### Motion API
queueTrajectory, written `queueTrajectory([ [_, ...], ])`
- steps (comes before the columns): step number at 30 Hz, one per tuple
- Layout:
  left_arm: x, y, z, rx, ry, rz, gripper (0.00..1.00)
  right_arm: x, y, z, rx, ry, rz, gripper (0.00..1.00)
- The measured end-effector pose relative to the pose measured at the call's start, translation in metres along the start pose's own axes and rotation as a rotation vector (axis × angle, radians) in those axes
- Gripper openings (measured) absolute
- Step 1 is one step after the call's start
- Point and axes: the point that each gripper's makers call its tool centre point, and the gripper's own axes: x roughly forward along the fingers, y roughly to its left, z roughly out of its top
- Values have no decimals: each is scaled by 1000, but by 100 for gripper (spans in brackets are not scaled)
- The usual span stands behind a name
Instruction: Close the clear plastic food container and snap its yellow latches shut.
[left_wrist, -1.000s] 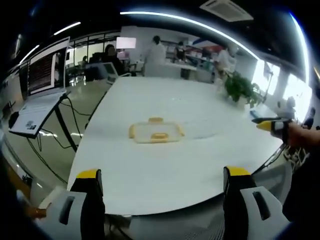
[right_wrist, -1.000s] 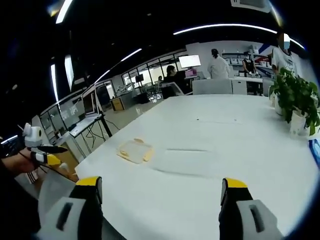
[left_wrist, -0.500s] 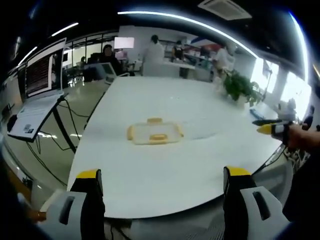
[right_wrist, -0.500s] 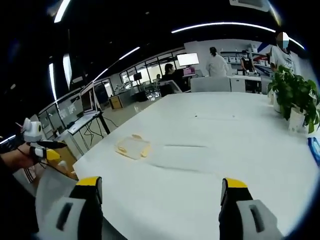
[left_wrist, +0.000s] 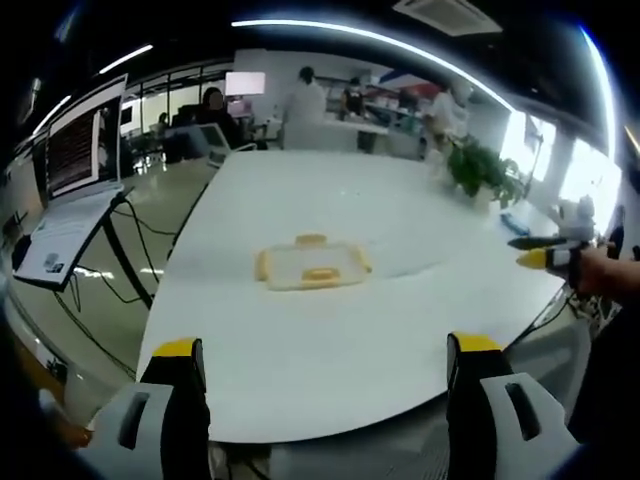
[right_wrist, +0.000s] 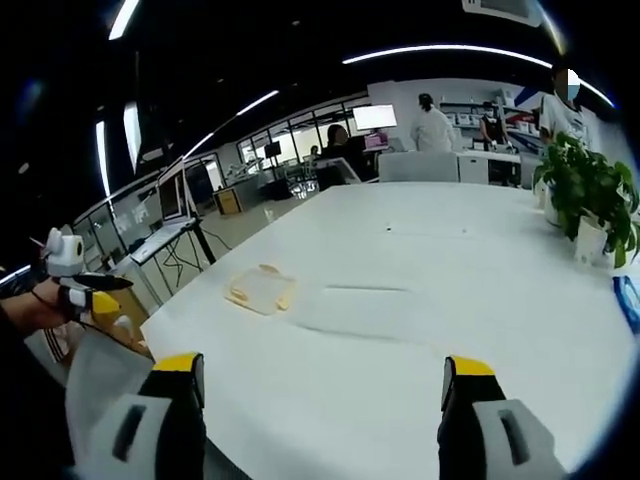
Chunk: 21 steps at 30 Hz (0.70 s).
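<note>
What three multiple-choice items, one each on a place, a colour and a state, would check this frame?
1. Where does the food container lie?
A. on the white table
B. on the floor
C. between the left gripper's jaws

2. What colour are the container's latches?
A. blue
B. yellow
C. red

3. How do the jaws of the left gripper and the right gripper stand?
A. both spread apart, holding nothing
B. both clamped on the container
C. one clamped on the potted plant

Answers: 1 A, it rests flat on the tabletop, far from both grippers; 2 B, yellow tabs show along its edges; 3 A, bare table shows between each pair of jaws.
</note>
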Motion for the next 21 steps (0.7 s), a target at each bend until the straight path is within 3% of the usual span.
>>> queueTrajectory([
  [11,12,5,-1,-6,25,-17,99,4,-1,6,-22,17,-17,100],
  [16,17,6,0,-12,30,-22,99,10,-1,0,-45,59,-22,98],
  [21,25,11,2,-5,38,-30,99,20,2,6,-43,50,-12,99],
])
